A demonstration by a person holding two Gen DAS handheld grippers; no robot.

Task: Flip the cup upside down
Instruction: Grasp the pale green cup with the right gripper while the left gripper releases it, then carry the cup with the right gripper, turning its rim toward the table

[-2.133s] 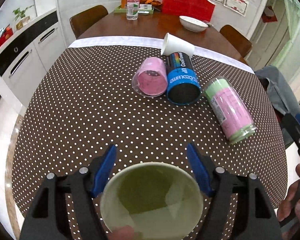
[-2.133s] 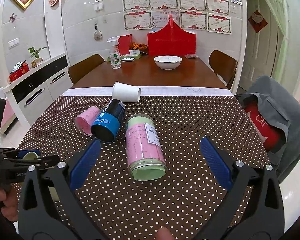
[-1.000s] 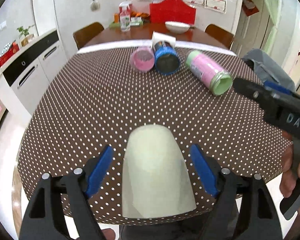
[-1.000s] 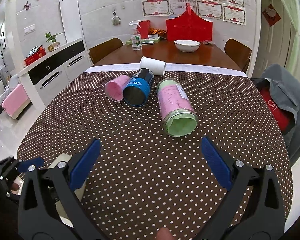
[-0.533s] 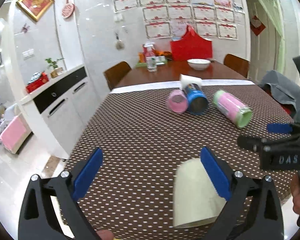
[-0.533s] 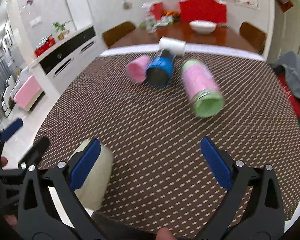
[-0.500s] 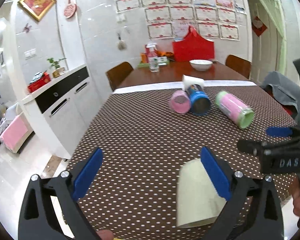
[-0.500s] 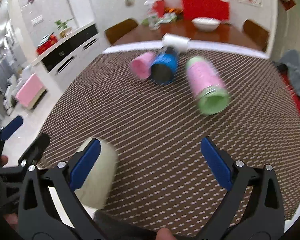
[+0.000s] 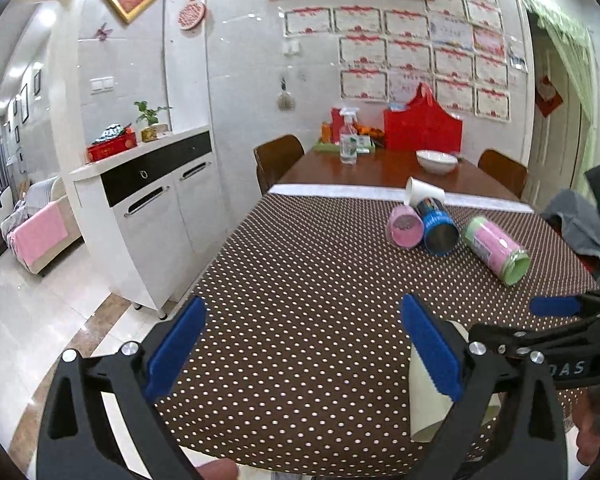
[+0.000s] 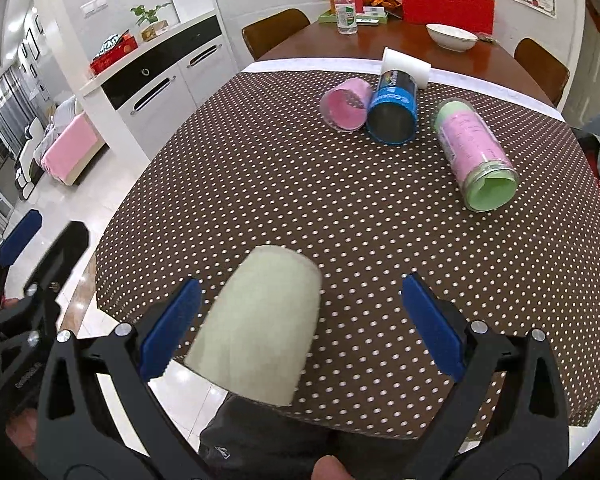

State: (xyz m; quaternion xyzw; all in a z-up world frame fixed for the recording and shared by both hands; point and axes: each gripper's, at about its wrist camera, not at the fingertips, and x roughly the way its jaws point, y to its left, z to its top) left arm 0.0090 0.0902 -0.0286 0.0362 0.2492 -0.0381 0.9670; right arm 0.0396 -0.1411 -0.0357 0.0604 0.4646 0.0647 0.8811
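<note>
Upside down, the pale green cup (image 10: 260, 328) stood at the counter's (image 10: 260, 184) near edge, closed base up, long axis upright. It sat between the wide-open fingers of the right hand-held gripper (image 10: 300, 320), touching neither. Left of it, the left hand-held gripper (image 9: 300, 344) was spread wide and empty. Bare dotted cloth stretched beyond toward the pink cup (image 10: 346, 110), blue can (image 10: 394, 114) and green jar (image 10: 476, 160), all on their sides.
</note>
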